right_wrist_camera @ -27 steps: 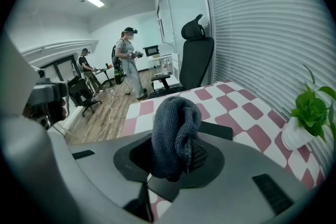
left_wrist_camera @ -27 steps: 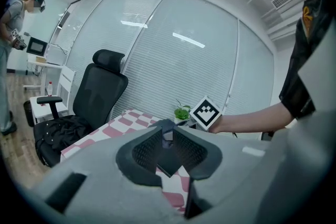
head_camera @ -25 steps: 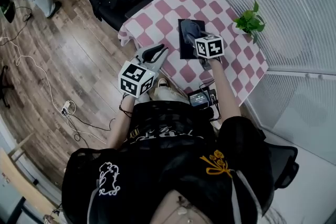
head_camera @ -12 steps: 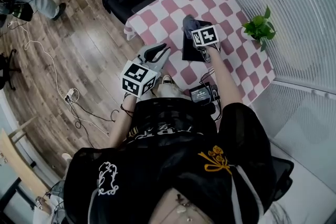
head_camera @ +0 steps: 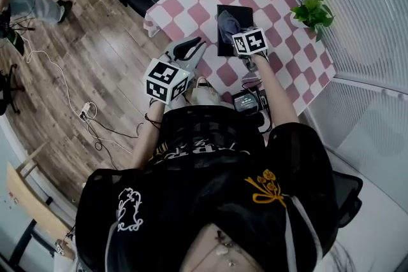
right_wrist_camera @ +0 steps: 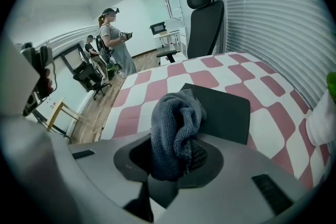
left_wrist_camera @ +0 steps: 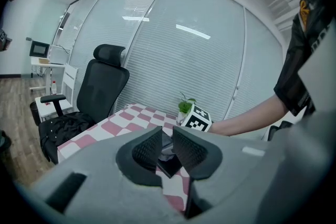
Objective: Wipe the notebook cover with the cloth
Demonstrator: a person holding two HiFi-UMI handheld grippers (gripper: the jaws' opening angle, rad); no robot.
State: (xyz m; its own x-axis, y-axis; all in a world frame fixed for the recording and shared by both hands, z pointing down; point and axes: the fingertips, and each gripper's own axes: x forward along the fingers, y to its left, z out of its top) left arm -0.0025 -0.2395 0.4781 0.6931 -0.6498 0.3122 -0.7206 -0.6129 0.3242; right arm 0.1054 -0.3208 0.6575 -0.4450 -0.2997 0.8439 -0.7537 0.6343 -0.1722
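Two grippers: the left gripper (left_wrist_camera: pixel 167 147) and the right gripper (right_wrist_camera: pixel 173 157), one in each hand of the person.
Right fingers: clenched on a grey cloth (right_wrist_camera: pixel 176 128); the cloth bunches up from between them and stands ahead of the fingertips.
Notebook: a dark notebook (right_wrist_camera: pixel 226 110) lies flat on the bench (right_wrist_camera: pixel 157 89), just ahead of the right fingers and a little to their right.
Cloth and notebook: the cloth is over the notebook's near left corner; if it presses on the cover I cannot tell.
Left fingers: clenched almost fully, only a thin slit between them, and nothing is held in it.
Left fingers, place: they are off the bench, above the wooden floor (head_camera: pixel 83 41), well apart from the right fingers, and they point toward the bench edge.
Beyond the right fingers: a black office chair (right_wrist_camera: pixel 205 18) stands at the far end of the bench.
Right of the right fingers: a small green plant (head_camera: pixel 312 9) near the bench edge.
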